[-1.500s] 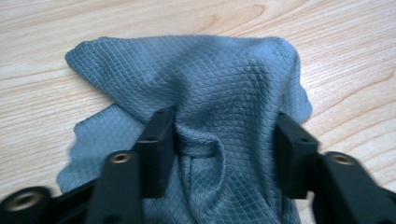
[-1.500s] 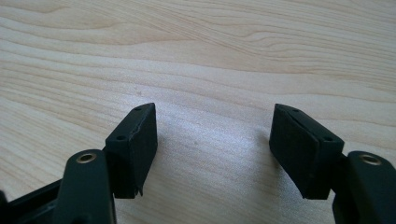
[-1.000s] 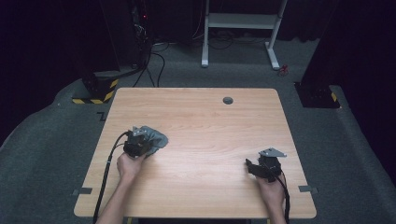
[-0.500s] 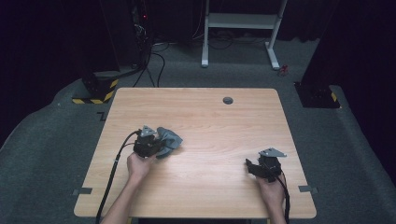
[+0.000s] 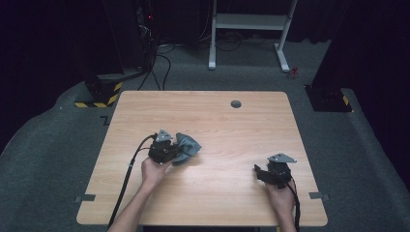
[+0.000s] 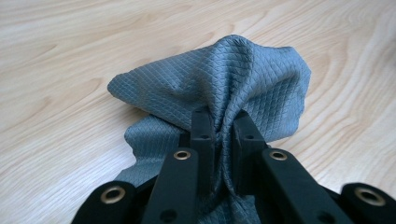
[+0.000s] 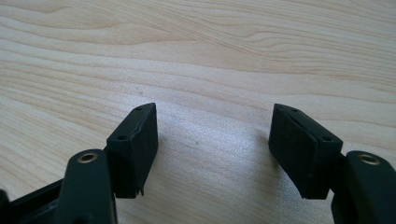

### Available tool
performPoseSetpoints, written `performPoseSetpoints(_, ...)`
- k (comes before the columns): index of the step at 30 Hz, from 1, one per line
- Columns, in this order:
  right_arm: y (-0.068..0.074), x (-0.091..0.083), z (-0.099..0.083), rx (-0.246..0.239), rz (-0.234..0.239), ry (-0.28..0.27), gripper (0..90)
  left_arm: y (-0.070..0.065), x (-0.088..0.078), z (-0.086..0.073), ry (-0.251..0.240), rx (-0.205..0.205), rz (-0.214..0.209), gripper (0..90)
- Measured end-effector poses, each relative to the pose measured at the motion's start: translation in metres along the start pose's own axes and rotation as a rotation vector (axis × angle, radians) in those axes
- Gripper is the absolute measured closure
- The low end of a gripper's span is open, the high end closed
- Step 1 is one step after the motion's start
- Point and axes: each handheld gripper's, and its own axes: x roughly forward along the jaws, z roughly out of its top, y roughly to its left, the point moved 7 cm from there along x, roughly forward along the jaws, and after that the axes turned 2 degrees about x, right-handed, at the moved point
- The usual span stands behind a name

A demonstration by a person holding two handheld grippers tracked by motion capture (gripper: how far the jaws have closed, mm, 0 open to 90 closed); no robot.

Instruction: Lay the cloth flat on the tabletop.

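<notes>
Right gripper (image 5: 261,172) near front right edge of wooden surface (image 5: 232,130), jaws spread wide, nothing between, bare wood beneath. Left gripper (image 5: 178,153) left of centre, jaws pinched tight on bunched fold of grey quilted cloth (image 6: 224,88). Cloth gathered between jaws, rest fanning out beyond them, lower edge draping onto surface. Farther back, small dark round grommet (image 5: 236,104) near far edge.

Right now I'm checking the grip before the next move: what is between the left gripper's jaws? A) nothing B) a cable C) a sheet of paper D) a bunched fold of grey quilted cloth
D: in the left gripper view the left gripper has its jaws pinched on a gathered fold of the grey cloth.
</notes>
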Motion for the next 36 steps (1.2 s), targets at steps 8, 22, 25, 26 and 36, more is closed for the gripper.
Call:
performPoseSetpoints(8,0.000,0.000,0.000,0.001,0.001,0.000,32.7,-0.024,0.010,0.008,0.001,0.032,-0.046,81.7)
performPoseSetpoints(22,0.000,0.000,0.000,0.001,0.001,0.000,32.7,-0.065,0.031,0.016,0.010,0.087,-0.109,81.4)
performPoseSetpoints(25,0.000,0.000,0.000,0.000,0.002,0.000,32.6,-0.069,0.033,0.017,0.007,0.090,-0.115,81.3)
performPoseSetpoints(26,0.000,0.000,0.000,0.001,0.002,0.000,32.7,-0.072,0.034,0.017,0.007,0.100,-0.118,81.2)
performPoseSetpoints(36,0.001,0.000,0.000,-0.005,0.010,-0.003,35.2,-0.080,0.041,0.011,0.012,0.128,-0.114,60.9)
